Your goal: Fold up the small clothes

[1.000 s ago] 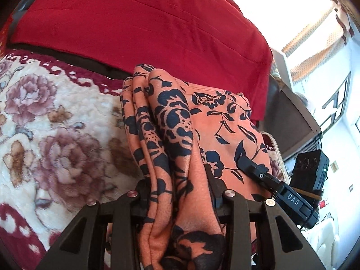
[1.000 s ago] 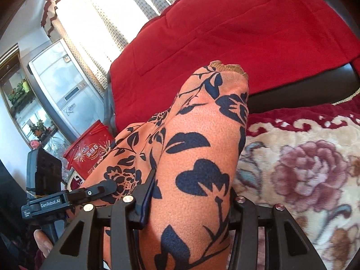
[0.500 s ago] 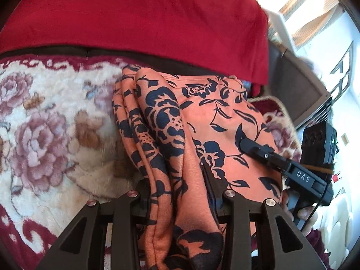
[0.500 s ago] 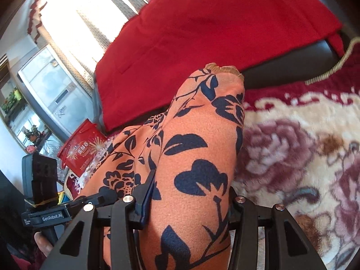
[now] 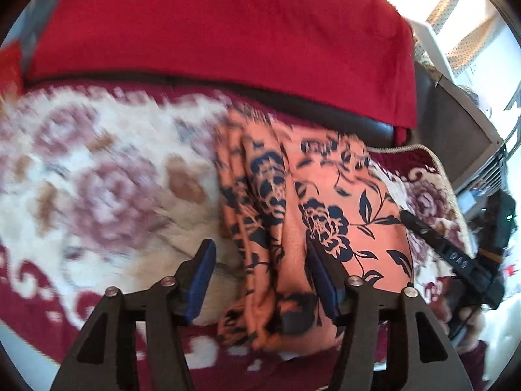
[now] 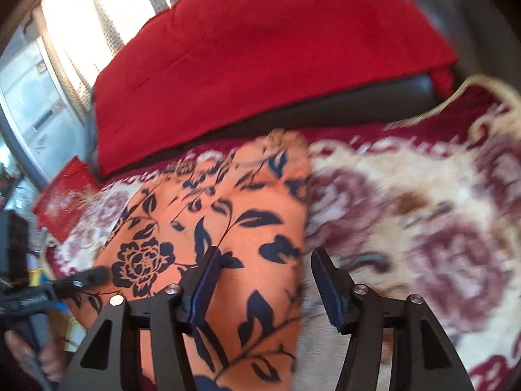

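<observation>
An orange garment with dark blue flowers (image 5: pixel 312 208) lies folded on the floral blanket (image 5: pixel 107 176); it also shows in the right wrist view (image 6: pixel 228 224). My left gripper (image 5: pixel 260 260) is open, its jaws spread over the garment's bunched left edge. My right gripper (image 6: pixel 265 270) is open over the garment's right edge, cloth loose between the jaws. The right gripper shows in the left wrist view (image 5: pixel 449 254), at the garment's right side; the left gripper shows in the right wrist view (image 6: pixel 81 277).
A red cushion (image 5: pixel 221 22) leans on the dark sofa back (image 6: pixel 358 101) behind the blanket. A red box (image 6: pixel 65 195) stands at the left past the blanket's edge. A window with curtains (image 6: pixel 81 22) is behind.
Both grippers lowered the garment onto the blanket and opened, letting go of it. Before, each was shut on the raised cloth.
</observation>
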Demonstrator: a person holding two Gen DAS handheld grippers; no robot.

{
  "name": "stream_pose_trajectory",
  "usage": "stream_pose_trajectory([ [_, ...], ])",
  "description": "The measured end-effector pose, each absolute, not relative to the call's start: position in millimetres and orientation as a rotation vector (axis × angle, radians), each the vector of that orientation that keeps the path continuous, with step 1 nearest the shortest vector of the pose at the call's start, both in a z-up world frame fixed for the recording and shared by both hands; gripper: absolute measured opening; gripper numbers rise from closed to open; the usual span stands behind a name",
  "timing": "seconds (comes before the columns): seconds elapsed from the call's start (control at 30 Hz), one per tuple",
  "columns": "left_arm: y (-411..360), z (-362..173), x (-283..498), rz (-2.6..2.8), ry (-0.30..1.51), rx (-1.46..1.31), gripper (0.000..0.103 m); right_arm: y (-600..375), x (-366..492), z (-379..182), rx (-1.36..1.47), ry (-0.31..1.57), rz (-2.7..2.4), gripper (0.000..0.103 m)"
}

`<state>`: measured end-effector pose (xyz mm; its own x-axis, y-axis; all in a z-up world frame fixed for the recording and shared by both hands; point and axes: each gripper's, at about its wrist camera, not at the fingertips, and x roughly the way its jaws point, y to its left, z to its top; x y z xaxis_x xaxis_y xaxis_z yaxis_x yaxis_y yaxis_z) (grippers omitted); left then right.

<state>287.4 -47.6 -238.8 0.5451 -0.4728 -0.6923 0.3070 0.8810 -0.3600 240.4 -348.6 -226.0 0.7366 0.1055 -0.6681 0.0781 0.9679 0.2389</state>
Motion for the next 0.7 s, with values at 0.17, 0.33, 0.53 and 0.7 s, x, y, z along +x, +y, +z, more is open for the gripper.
stream_pose_trajectory([
  [0.17, -59, -240, 267, -0.322, 0.8, -0.014, 0.071, -337, 220, -209, 0.242, 0.652, 0.053, 0.055],
  [0.33, -77, -265, 269, -0.234, 0.859, 0.142, 0.071, -299, 235, -244, 0.109, 0.832, 0.008, 0.045],
  [0.53, -66, -216, 241, -0.205, 0.771, 0.155, 0.072, -300, 198, -216, 0.195, 0.737, 0.013, 0.046],
  [0.7, -57, -160, 203, -0.165, 0.634, 0.148, 0.085, -284, 154, -173, 0.173, 0.588, 0.007, 0.047],
])
